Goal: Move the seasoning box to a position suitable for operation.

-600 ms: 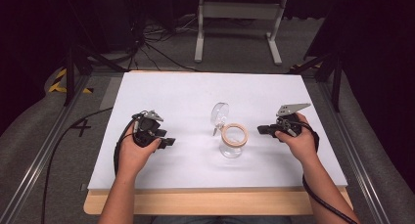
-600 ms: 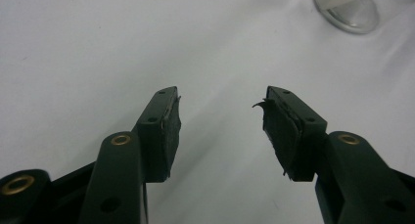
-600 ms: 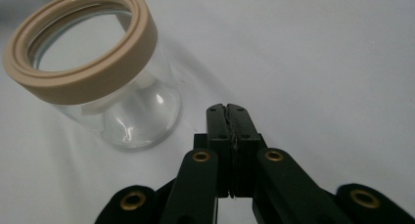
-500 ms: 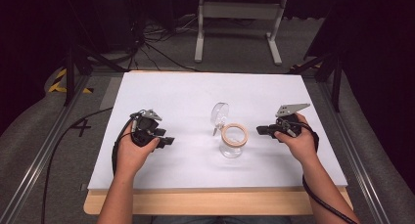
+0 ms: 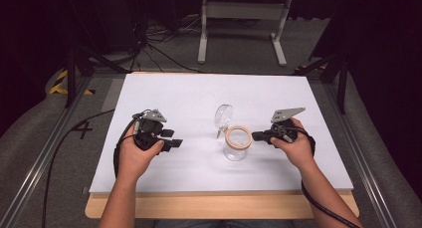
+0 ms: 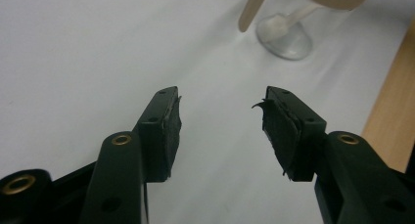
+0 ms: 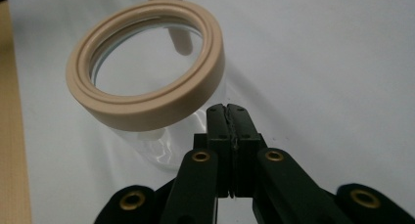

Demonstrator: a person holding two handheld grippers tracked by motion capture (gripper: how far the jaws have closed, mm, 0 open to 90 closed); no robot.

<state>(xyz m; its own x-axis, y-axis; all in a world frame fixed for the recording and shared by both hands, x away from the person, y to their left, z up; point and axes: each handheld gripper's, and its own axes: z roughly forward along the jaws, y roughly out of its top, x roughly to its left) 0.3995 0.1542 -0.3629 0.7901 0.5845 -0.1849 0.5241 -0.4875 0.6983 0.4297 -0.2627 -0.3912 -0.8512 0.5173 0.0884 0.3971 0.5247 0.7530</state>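
Left tongs [image 6: 222, 131] gape empty; right tongs [image 7: 228, 117] closed, seemingly touching jar [image 7: 161, 101].

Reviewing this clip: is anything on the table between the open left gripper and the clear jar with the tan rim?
Nothing visible does. Bare white table lies between the left gripper and the jar. The shut right gripper sits close on the jar's other side, not in that path.

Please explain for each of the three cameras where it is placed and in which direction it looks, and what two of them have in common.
High view: above the person's side, facing forward and down on the white table; both forearms, left gripper, right gripper.
Left gripper view: on the left gripper, along its open jaws toward the jar.
Right gripper view: on the right gripper, along its shut jaws beside the jar's beige rim.
Shared: all three show the jar.
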